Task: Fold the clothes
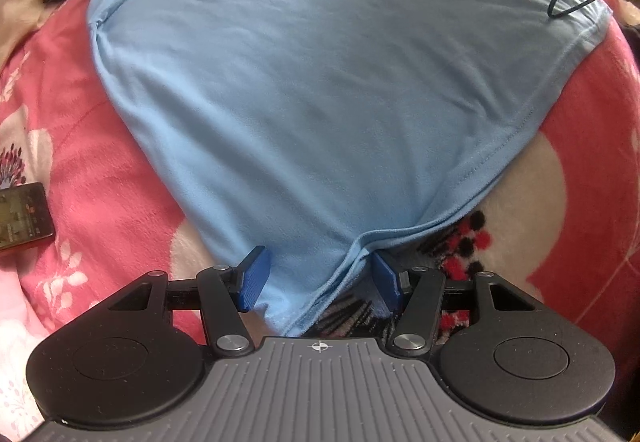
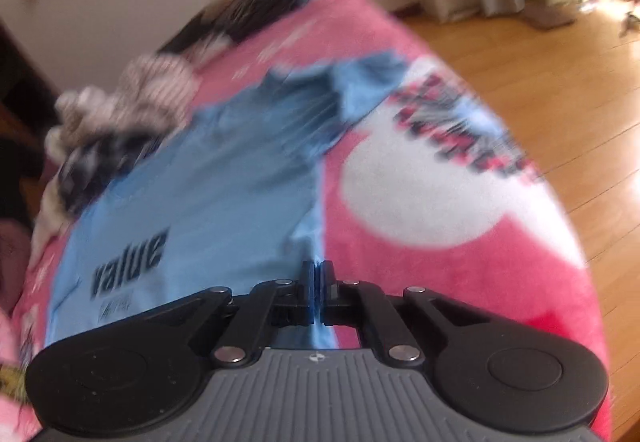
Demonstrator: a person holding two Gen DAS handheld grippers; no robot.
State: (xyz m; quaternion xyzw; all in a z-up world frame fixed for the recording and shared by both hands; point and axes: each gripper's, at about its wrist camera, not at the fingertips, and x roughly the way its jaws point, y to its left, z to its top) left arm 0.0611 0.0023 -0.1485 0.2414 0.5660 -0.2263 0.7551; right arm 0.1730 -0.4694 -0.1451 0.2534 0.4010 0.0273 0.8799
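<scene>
The left gripper (image 1: 318,280) is spread wide around the hem corner of the light-blue T-shirt (image 1: 320,82), not yet pinched. The right gripper (image 2: 318,284) is clamped on an edge of the same shirt, apparently at its side. The shirt is spread print-up on the pink blanket (image 2: 460,234), unfolded; every fold is judged outstanding. A rumpled clothes pile (image 2: 120,114) lies beyond the shirt, a phone (image 1: 22,216) to its left.
</scene>
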